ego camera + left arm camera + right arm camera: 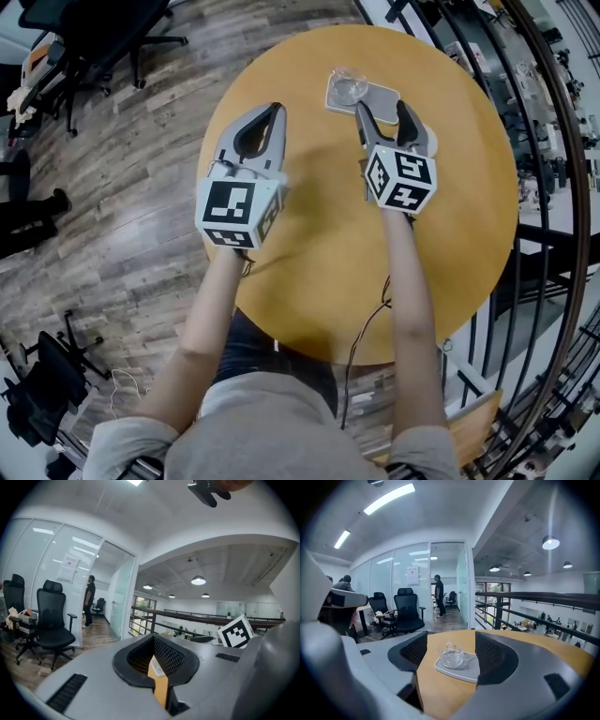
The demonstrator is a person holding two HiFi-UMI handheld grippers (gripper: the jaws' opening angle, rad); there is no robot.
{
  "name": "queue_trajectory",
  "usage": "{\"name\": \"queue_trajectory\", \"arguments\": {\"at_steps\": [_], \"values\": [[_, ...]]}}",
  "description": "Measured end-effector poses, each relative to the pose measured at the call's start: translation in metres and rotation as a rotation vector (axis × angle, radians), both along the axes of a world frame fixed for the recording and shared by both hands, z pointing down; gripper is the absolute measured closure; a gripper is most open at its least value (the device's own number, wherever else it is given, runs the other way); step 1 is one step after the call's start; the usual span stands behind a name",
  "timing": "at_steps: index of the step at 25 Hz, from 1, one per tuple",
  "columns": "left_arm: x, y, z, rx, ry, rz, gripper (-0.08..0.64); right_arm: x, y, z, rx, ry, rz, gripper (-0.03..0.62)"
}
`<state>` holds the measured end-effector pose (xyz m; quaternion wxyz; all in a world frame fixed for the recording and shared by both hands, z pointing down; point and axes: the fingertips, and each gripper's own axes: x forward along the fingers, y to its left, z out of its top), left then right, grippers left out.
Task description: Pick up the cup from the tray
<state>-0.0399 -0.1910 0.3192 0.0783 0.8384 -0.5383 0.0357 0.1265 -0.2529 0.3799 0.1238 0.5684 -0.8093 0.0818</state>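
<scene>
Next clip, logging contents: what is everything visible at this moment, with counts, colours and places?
table: one, orange-brown, round, under both claws
tray: one, light grey, table's far side
cup: one, clear glass, on the tray's left end
office chairs: at least two, black, beyond the table's left
railing: one, dark, curving past the table's right
bystander: one, dark clothes, standing near the chairs
left claw: one, grey, shut, empty, above the table
right claw: one, grey, open, empty, pointing at the tray

Office: black swivel chairs (407, 610), glass partition walls (384, 578), mezzanine railing (534, 596).
</scene>
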Motion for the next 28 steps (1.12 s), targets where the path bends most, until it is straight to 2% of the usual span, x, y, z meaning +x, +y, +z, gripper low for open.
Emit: {"name": "queue_trajectory", "arguments": {"at_steps": [8,12,21,28], "values": [[-0.036,-0.006,0.021,-0.015,0.001,-0.032,0.554,-0.022,-0.034,0.055,-0.084,0.022,-0.002,0.281],[-0.052,-0.014,0.033,-0.045,0.028,-0.051,0.554,-0.030,-0.046,0.077,-0.132,0.050,0.005,0.268],[-0.059,-0.028,0.060,-0.083,0.028,-0.057,0.554,-0.029,-0.074,0.111,-0.198,0.097,-0.017,0.256],[-0.070,-0.037,0.074,-0.094,0.012,-0.067,0.554,-0.036,-0.090,0.126,-0.228,0.084,-0.025,0.255]]}}
